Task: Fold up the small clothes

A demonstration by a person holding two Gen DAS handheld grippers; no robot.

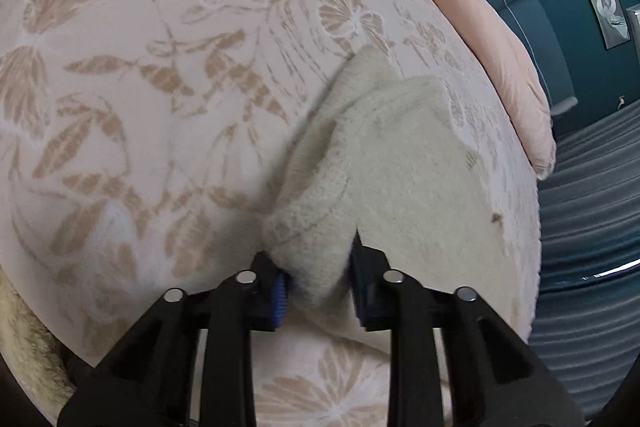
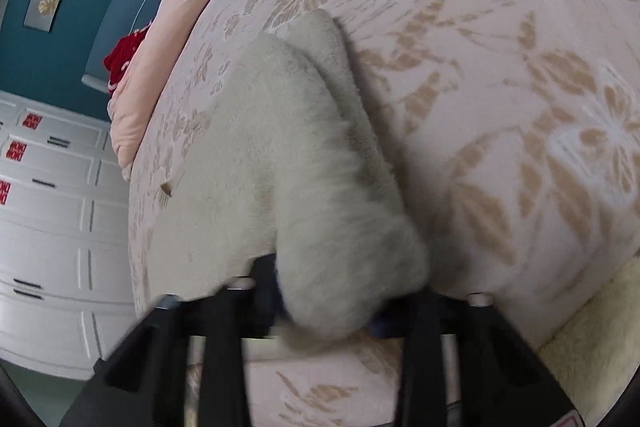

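The left hand-held gripper (image 1: 316,281) pinches a bunched fold of the fluffy cream garment (image 1: 384,163), which lies on the bed's butterfly blanket (image 1: 160,75) and stretches off toward 1 o'clock. The right hand-held gripper (image 2: 328,311) has the same garment (image 2: 280,163) between its jaws (it looks pinched, but the view is blurry), running up toward 11 o'clock. The soft fluff could slip out if one side pulls harder, and the fold would flop crooked.
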